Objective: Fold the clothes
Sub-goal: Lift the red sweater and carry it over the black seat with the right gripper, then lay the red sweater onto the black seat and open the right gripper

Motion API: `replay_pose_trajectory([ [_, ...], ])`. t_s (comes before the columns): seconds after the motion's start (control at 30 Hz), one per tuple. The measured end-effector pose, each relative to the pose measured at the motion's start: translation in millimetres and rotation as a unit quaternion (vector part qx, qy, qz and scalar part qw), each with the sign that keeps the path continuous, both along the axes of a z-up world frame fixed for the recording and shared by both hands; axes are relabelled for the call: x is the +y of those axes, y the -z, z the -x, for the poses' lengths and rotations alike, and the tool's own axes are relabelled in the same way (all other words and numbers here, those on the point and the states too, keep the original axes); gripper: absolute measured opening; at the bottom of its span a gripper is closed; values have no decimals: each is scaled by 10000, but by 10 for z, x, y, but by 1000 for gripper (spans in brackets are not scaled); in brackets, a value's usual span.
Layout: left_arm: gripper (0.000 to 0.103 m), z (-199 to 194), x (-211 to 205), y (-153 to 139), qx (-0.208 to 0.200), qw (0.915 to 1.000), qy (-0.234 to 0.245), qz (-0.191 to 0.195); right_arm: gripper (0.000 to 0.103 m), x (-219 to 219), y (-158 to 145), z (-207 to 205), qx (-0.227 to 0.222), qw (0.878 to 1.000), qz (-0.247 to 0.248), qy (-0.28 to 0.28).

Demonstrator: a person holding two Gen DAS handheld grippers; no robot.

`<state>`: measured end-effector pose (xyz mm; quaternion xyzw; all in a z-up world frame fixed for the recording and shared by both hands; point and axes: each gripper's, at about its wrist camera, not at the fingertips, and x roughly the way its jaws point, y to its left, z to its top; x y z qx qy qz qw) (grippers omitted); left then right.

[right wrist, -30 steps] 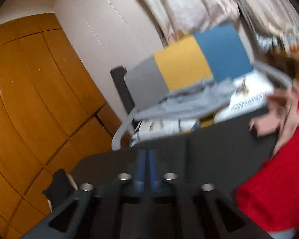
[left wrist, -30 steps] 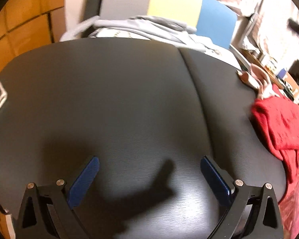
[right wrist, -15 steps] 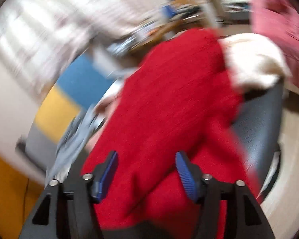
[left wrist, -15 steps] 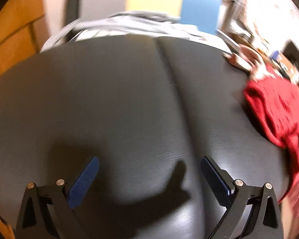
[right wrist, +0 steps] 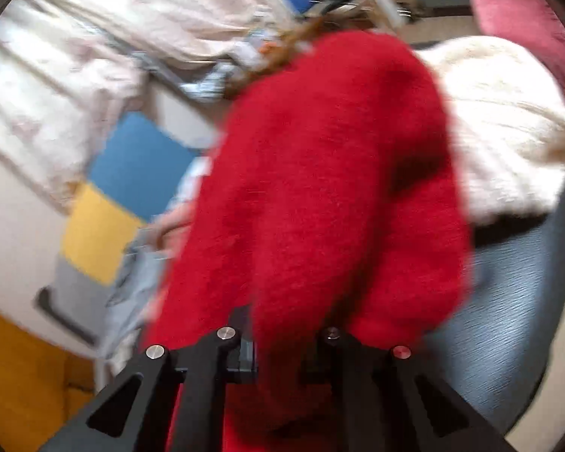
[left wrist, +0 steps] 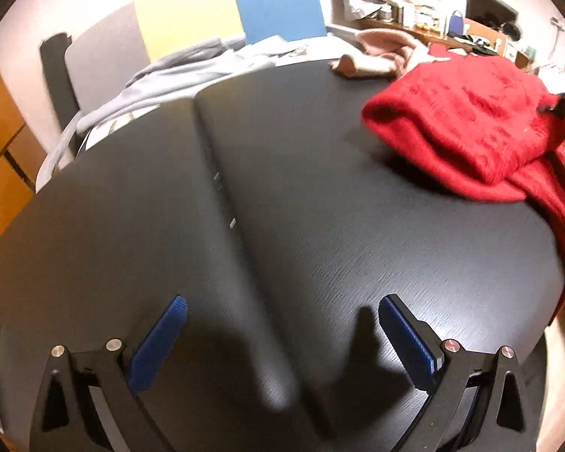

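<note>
Picking up the red sweater (right wrist: 320, 188)
Right claw (right wrist: 278, 342) has just closed, pinching it; left claw (left wrist: 278, 335) gapes empty over the surface (left wrist: 320, 245). Next: drag it out flat.

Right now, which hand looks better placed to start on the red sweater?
Right. The right gripper has just closed on the red sweater. The left gripper hangs open over the bare table, apart from it.

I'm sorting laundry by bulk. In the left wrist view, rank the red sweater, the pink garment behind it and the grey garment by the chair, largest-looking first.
1. red sweater
2. grey garment
3. pink garment
The sweater lies nearest the camera, so its lead is unsure.
</note>
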<state>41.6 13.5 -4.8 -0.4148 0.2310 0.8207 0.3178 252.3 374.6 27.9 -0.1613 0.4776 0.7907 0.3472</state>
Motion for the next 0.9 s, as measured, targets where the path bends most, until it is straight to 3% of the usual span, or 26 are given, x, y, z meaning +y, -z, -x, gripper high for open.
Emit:
replay_pose_trajectory([
  [0.17, 103, 27, -143, 36, -51, 9999, -124, -81, 10, -572, -648, 389, 216, 9925, -829, -868],
  [0.33, 103, 124, -314, -112, -87, 9992, -104, -381, 10, -1137, -1179, 1164, 584, 9747, -1106, -1852],
  [0.47, 103, 219, -516, -278, 114, 9978, -310, -583, 10, -1656, -1284, 1660, 987, 9527, -1070, -2669],
  [0.6, 103, 382, -751, -352, 248, 9954, -536, -758, 10, -2362, -1219, 2116, 1165, 9213, -995, -3574],
  [0.73, 103, 545, -1045, -307, 115, 9909, -1041, -849, 10, -2916, -805, 2524, 1259, 8949, -459, -4256],
  [0.9, 103, 666, -1403, -210, -135, 9838, -1502, -966, 19, -3282, 7, 2997, 511, 8799, 295, -4715],
])
